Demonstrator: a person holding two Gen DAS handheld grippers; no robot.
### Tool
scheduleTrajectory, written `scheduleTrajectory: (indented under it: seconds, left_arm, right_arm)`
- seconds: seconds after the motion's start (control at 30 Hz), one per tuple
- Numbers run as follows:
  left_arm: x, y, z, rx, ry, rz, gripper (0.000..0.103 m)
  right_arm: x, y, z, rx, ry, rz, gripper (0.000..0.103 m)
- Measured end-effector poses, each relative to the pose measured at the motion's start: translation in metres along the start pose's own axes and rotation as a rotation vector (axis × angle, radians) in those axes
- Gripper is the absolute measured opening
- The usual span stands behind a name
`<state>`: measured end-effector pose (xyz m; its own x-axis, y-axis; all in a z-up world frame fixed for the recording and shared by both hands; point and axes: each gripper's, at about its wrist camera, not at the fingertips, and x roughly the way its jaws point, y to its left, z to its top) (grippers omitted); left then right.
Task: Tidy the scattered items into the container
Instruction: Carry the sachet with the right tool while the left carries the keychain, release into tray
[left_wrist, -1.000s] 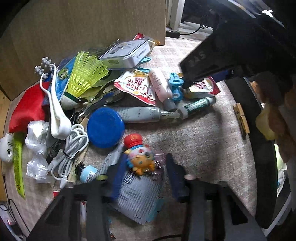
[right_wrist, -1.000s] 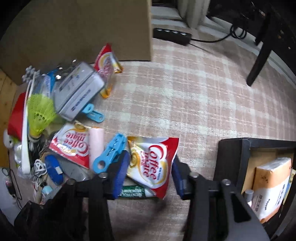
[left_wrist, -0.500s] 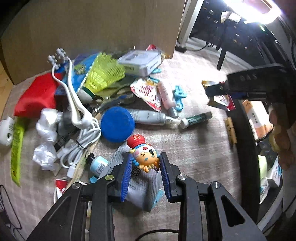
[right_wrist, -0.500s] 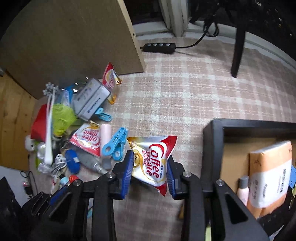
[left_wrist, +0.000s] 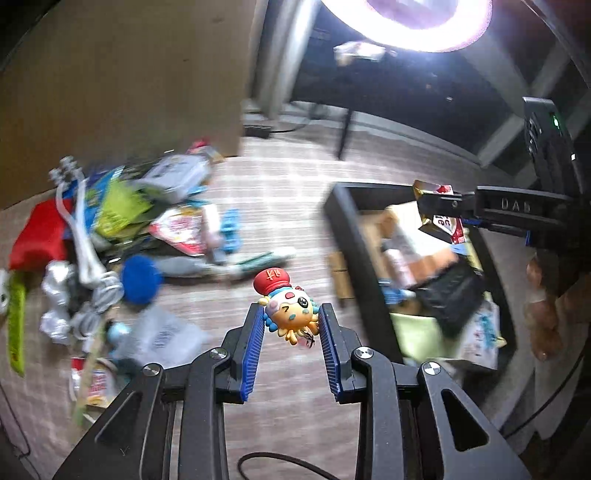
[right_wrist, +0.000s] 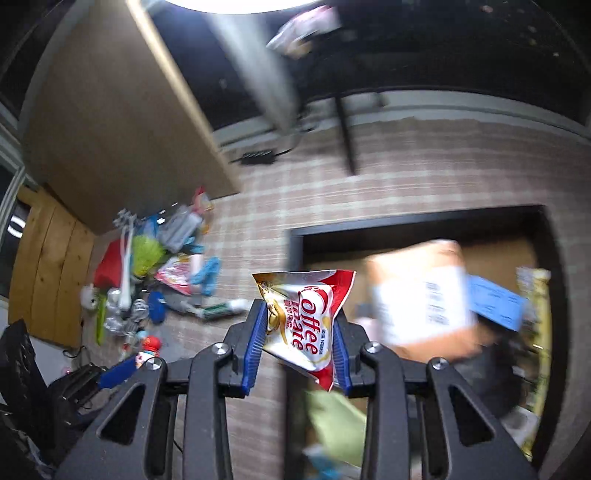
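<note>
Toy handling: the toy figure (left_wrist: 290, 312) looked small, light and hard; its round body seemed the best place to grip, because the thin legs could slip.
Packet handling: the creamer packet (right_wrist: 304, 321) looked soft and crinkly, probably light, safest held across its middle.
Looks: the toy was yellow with a red cap; the packet was red, white and gold.
Left gripper (left_wrist: 291, 326): clamped on the toy, lifted above the carpet.
Right gripper (right_wrist: 299, 326): clamped on the packet, at the edge of the black box (right_wrist: 295, 236).
</note>
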<state>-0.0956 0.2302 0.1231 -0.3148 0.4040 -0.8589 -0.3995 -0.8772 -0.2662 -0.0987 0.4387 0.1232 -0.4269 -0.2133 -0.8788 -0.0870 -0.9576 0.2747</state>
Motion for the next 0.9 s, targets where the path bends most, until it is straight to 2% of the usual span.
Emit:
scheduleTrajectory:
  seconds: [0.1,0.37,0.6,0.63,0.7,0.73,0.9]
  left_arm:
    - [0.002,-0.030,0.001,0.044,0.005,-0.037,0.028]
    - [0.010,-0.112,-0.006,0.194,0.027,-0.095,0.028]
    - [0.008,-0.150,-0.015,0.288,0.020,-0.085,0.029]
    - [0.008,-0.155,-0.016,0.305,0.014,-0.066,0.031]
    - [0.007,-0.160,-0.018,0.320,-0.001,-0.037,0.056]
    - [0.005,-0.162,-0.019,0.330,-0.017,-0.030,0.057]
    - [0.001,-0.167,-0.022,0.353,-0.031,-0.015,0.057]
  right_arm:
    - [-0.026,-0.034,-0.012,0.025,-0.034,-0.064,0.032]
    - [-0.063,-0.115,-0.044,0.172,-0.069,-0.137,0.032]
    - [-0.078,-0.142,-0.060,0.216,-0.080,-0.177,0.034]
    - [-0.079,-0.143,-0.062,0.215,-0.082,-0.180,0.036]
    - [-0.081,-0.145,-0.064,0.216,-0.085,-0.207,0.049]
    - [-0.083,-0.146,-0.066,0.216,-0.092,-0.215,0.053]
    - [-0.093,-0.147,-0.070,0.216,-0.122,-0.190,0.054]
